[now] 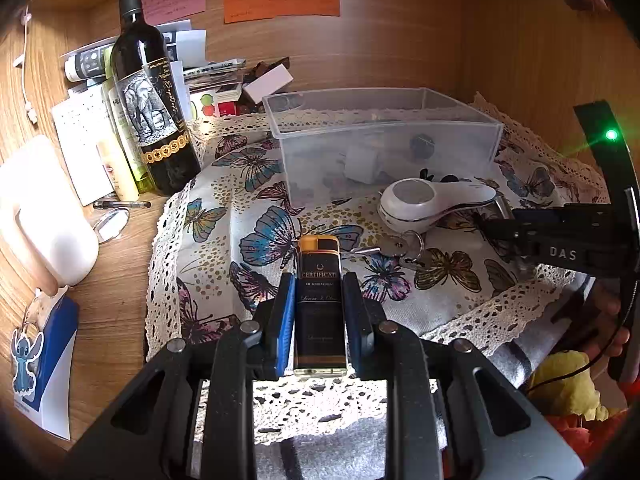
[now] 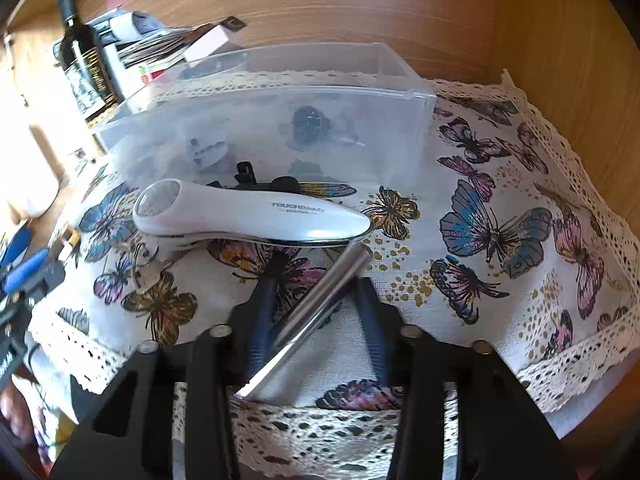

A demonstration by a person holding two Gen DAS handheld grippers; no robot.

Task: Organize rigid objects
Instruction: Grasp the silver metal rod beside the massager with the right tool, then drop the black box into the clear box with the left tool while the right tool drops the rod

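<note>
You are at the picking-up step of tidying loose items into the clear plastic bin (image 1: 384, 136), which sits on the far side of the butterfly cloth (image 1: 224, 216) and already has a few small things in it. Your left gripper (image 1: 319, 312) has its jaws closed onto the black and gold lighter (image 1: 319, 300), one blue pad against each long side; whether the lighter is off the cloth yet cannot be told. Your right gripper (image 2: 316, 312) has its jaws fairly wide, with the silver tube (image 2: 316, 312) lying slantwise between them; the left pad looks to touch it and the right pad stands clear, so I judge the tube is not yet gripped. By my reading, the next move for the left is to carry the lighter up, forward and slightly right over the bin's near wall, then let go; for the right, square the jaws to the slanted tube before closing, or it may roll or twist out. Between you and the bin lie the white TOUCHBeauty device (image 2: 248, 216), just beyond the tube's far tip, a black clip (image 2: 260, 182) against the bin's near wall, and a bunch of keys (image 1: 400, 248) just right of the lighter's top. Lift clear of these. The wine bottle (image 1: 150, 92) and other clutter stand to the far left on the table (image 1: 112, 300), well apart from your path.
</note>
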